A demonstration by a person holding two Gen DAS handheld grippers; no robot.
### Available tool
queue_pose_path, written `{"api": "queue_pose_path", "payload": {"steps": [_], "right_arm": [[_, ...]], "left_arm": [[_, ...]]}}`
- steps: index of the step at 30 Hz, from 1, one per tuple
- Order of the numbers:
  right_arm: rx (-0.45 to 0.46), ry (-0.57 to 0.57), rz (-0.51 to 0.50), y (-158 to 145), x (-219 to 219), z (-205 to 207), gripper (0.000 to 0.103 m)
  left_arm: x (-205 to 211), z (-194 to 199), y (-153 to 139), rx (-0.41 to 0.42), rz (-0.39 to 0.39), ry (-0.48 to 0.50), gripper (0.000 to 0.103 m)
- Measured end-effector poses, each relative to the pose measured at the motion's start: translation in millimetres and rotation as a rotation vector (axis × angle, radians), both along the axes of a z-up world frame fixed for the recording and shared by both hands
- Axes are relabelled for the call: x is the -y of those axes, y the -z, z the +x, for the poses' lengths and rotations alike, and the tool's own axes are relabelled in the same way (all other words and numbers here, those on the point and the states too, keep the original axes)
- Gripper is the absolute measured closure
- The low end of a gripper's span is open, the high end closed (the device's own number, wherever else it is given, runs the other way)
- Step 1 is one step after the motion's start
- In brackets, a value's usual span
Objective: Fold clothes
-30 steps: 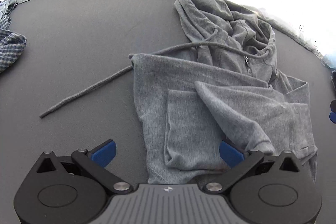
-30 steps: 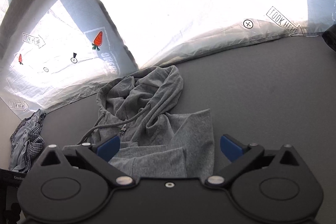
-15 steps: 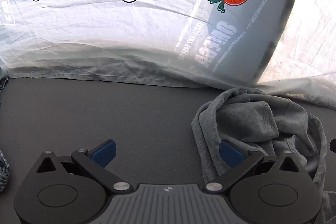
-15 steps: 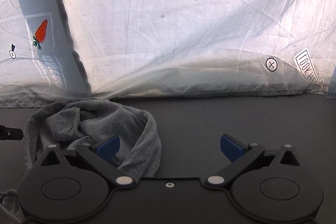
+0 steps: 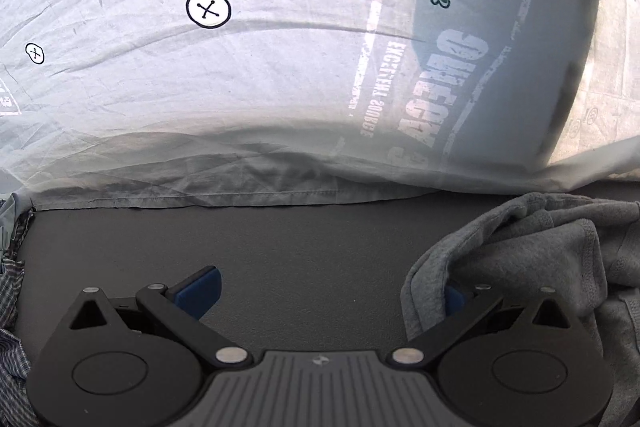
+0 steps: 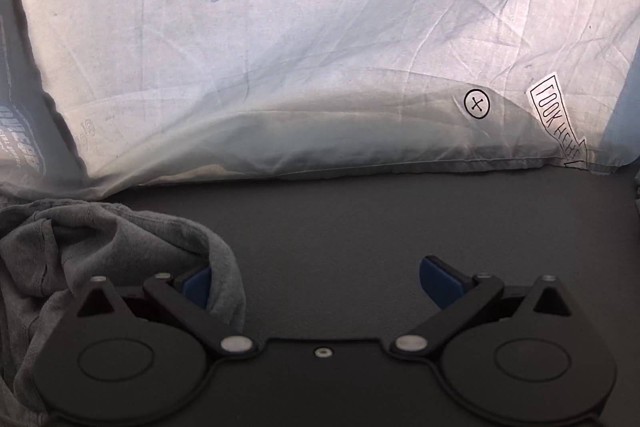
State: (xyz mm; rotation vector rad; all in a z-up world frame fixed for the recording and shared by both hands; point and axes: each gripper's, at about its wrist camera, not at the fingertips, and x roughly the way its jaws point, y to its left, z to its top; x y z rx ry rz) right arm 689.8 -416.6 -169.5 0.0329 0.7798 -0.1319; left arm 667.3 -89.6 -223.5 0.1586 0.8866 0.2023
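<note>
The grey hoodie (image 5: 532, 247) is lying bunched on the dark table (image 5: 300, 247), between both grippers. The left gripper (image 5: 328, 291) and right gripper (image 6: 316, 283) are sitting wide-jawed, each with one blue pad touching the hoodie's edge.

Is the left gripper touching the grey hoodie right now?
Touching. The left wrist view shows the grey hoodie draped over the right finger of the open left gripper.
</note>
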Motion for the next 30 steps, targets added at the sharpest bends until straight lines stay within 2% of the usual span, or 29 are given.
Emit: {"api": "queue_pose_path", "payload": {"steps": [3,8,11,15,18,22,30], "right_arm": [[0.103,0.012,-0.006,-23.6,1.4,-29.2,0.000],[0.238,0.027,-0.040,-62.7,6.9,-82.7,0.000],[0.289,0.025,-0.059,-78.2,9.1,-115.9,0.000],[0.336,0.027,-0.074,-89.5,13.9,-163.1,0.000],[0.369,0.034,-0.084,-92.2,15.4,-196.1,0.000],[0.356,0.025,-0.092,-88.5,18.8,-232.0,0.000],[0.281,0.006,-0.126,-63.9,17.6,-278.1,0.000]], "left_arm": [[9.7,-17.6,-23.4,0.076,0.025,-0.021,0.000],[4.0,-62.2,-69.6,0.178,-0.027,-0.067,0.000],[0.7,-95.9,-91.9,0.214,-0.055,-0.083,0.000],[3.3,-140.9,-110.7,0.239,-0.047,-0.077,0.000],[4.9,-175.1,-116.3,0.245,-0.042,-0.054,0.000],[4.2,-211.2,-118.1,0.235,-0.030,-0.024,0.000],[3.6,-262.4,-90.4,0.137,-0.034,-0.025,0.000]]}}
